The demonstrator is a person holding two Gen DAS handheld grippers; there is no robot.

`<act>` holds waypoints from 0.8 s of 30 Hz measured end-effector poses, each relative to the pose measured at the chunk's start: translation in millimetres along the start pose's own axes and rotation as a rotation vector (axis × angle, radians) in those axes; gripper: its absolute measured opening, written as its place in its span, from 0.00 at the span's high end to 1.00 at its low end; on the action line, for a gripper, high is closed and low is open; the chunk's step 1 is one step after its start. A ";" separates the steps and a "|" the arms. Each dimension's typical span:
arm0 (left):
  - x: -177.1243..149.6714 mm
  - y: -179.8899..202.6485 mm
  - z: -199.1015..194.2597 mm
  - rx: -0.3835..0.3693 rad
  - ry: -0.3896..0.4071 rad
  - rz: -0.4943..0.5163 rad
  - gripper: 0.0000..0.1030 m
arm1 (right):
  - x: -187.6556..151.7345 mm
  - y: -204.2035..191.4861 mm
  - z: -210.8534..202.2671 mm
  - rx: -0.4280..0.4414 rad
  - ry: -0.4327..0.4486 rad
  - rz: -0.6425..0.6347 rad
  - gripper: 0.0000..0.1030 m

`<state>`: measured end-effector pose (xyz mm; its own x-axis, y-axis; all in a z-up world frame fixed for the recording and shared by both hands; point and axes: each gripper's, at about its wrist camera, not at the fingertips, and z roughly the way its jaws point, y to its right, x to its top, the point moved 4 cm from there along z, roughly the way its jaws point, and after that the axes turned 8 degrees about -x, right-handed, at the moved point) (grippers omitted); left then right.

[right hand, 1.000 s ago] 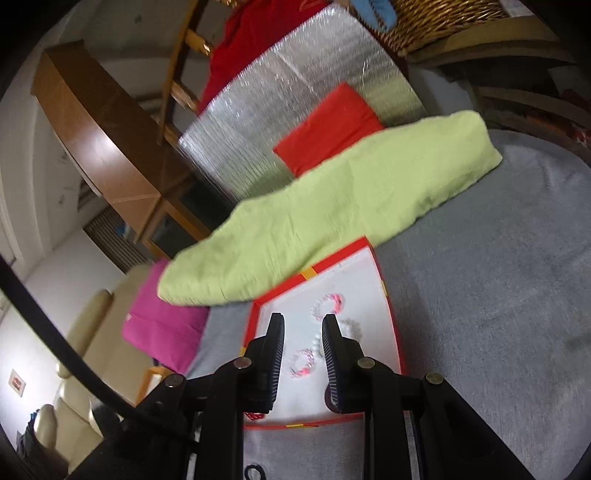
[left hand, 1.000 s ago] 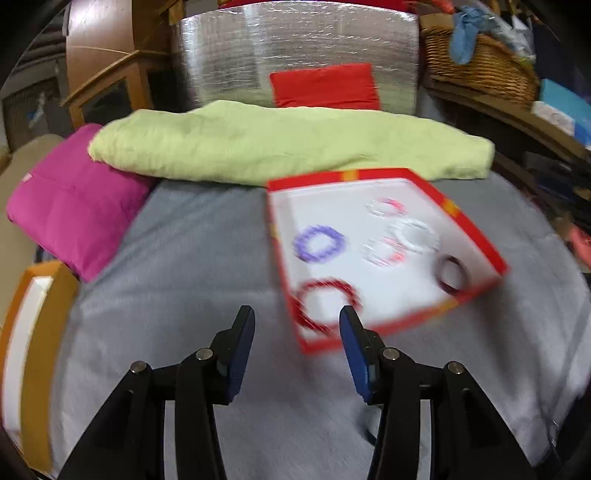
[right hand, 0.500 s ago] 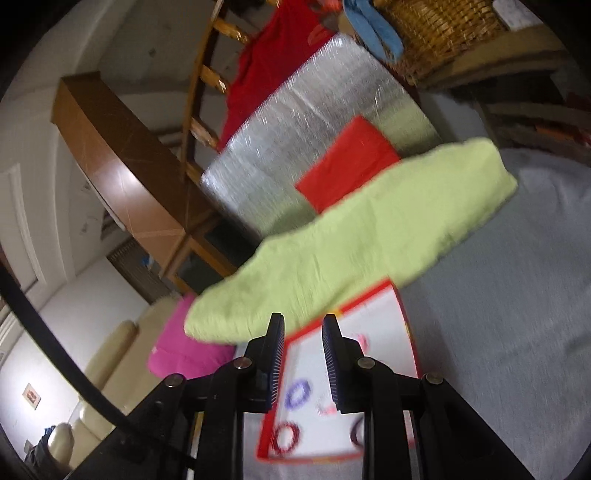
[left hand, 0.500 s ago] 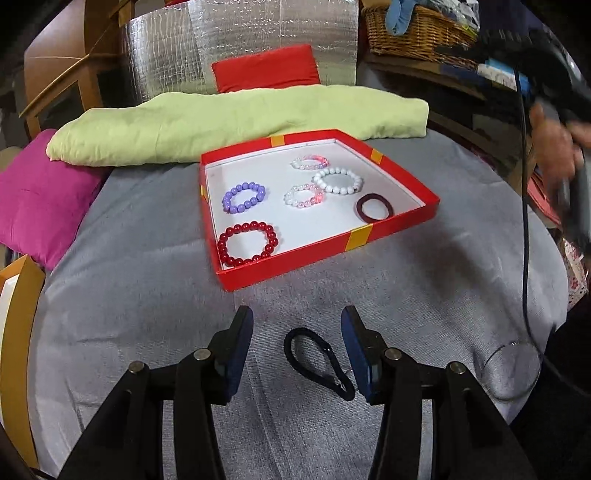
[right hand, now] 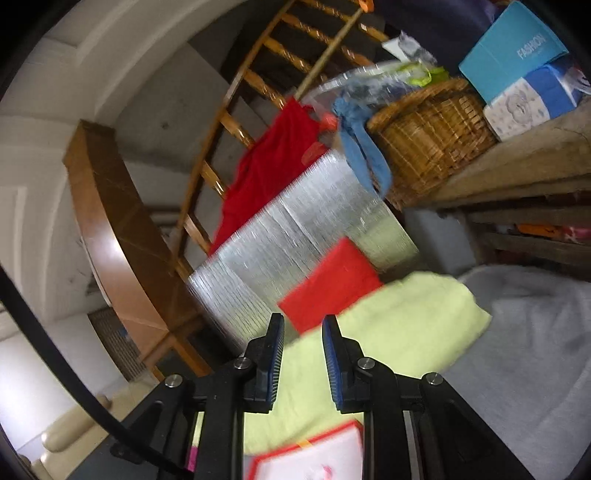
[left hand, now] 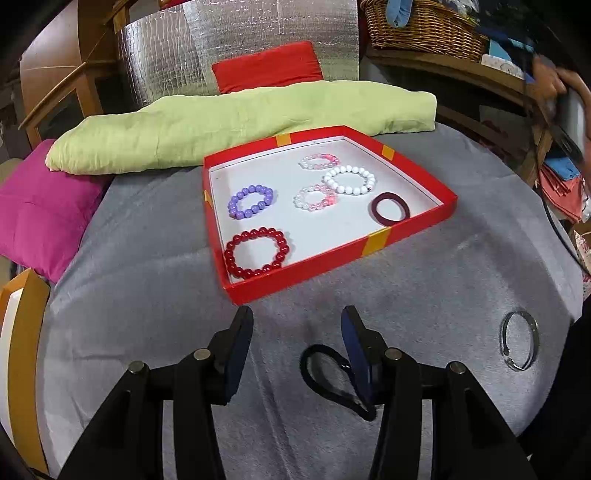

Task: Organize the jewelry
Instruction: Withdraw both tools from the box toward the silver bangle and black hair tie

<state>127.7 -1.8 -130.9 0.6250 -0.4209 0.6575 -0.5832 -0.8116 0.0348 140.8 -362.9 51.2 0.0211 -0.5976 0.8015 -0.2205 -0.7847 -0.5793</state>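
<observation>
A red tray [left hand: 384,236] on the grey cloth holds a red bead bracelet [left hand: 256,253], a purple one [left hand: 251,202], a white one [left hand: 349,180], two pink-white ones [left hand: 315,197] and a dark maroon band [left hand: 390,208]. My left gripper [left hand: 297,345] is open, low over the cloth in front of the tray. A black hair tie [left hand: 328,373] lies beside its right finger. A silver bangle [left hand: 518,345] lies at the right. My right gripper [right hand: 303,356] is open and empty, raised and tilted; the tray corner [right hand: 314,458] shows below it.
A green rolled blanket [left hand: 236,125] lies behind the tray, a magenta cushion [left hand: 40,206] at the left, a red cushion [left hand: 267,66] against silver foil. A wicker basket [left hand: 424,26] sits on a shelf at the back right. An orange-framed object [left hand: 20,354] is at the left edge.
My left gripper has pulled back from the tray, bringing the black hair tie and silver bangle into view. My right gripper has lifted and tilted up, away from the tray.
</observation>
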 end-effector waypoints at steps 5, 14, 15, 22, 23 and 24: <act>2.3 -14.5 -6.2 -0.004 0.022 -0.056 0.51 | -34.4 5.5 -9.5 -0.070 -0.223 -0.157 0.57; -13.8 -28.7 -6.6 0.023 -0.017 -0.099 0.51 | -130.7 40.7 -75.2 -0.121 -0.560 -0.313 0.33; -16.3 -30.6 -6.9 0.021 -0.024 -0.107 0.51 | -144.4 44.5 -87.5 -0.118 -0.599 -0.318 0.33; -31.9 -33.3 -13.3 -0.041 -0.054 -0.164 0.50 | -232.1 34.9 -158.9 -0.092 -0.794 -0.507 0.33; -33.6 -31.2 -15.2 -0.053 -0.055 -0.169 0.49 | -239.7 32.4 -163.5 -0.089 -0.804 -0.541 0.32; -36.2 -28.1 -17.6 -0.069 -0.054 -0.173 0.48 | -249.9 27.2 -168.9 -0.082 -0.816 -0.586 0.31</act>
<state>112.4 43.4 -142.4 0.7445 -0.3002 0.5964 -0.4978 -0.8448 0.1961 -35.2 -207.1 -139.8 0.8024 -0.0753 0.5920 -0.0272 -0.9956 -0.0897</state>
